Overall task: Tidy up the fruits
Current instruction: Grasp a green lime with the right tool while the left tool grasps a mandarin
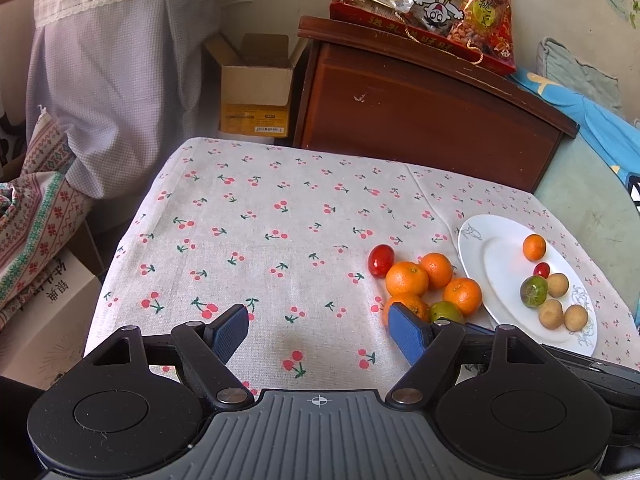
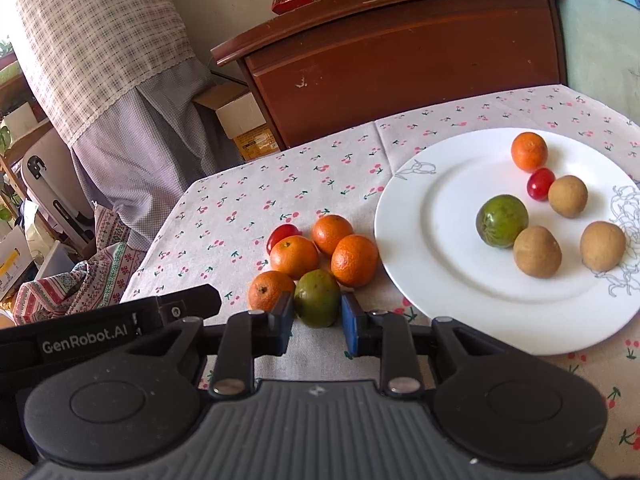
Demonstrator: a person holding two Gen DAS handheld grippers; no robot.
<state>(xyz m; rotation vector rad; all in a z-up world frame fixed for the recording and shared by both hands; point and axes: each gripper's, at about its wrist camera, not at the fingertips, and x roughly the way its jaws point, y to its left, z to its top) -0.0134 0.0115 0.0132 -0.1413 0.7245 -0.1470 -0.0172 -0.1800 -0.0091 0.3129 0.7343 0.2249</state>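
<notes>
Right gripper [image 2: 316, 322] with blue pads closed in around the small round green citrus fruit [image 2: 317, 298] on the cherry-print tablecloth [image 2: 224, 216], seemingly touching both sides. Left gripper [image 1: 318, 330] spread wide, holding nothing. Beyond, four orange mandarins [image 2: 294, 257] and a red cherry tomato [image 2: 281, 235] clustered just left of the white ceramic plate [image 2: 420, 240].

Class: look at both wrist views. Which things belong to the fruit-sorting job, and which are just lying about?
Belonging to the job:
- white plate, holding some fruit
- green fruit between the right tool's fingers
- oranges on the cloth
- red tomato
- left tool, open

Just lying about:
- wooden cabinet
- snack bag
- cardboard box
</notes>
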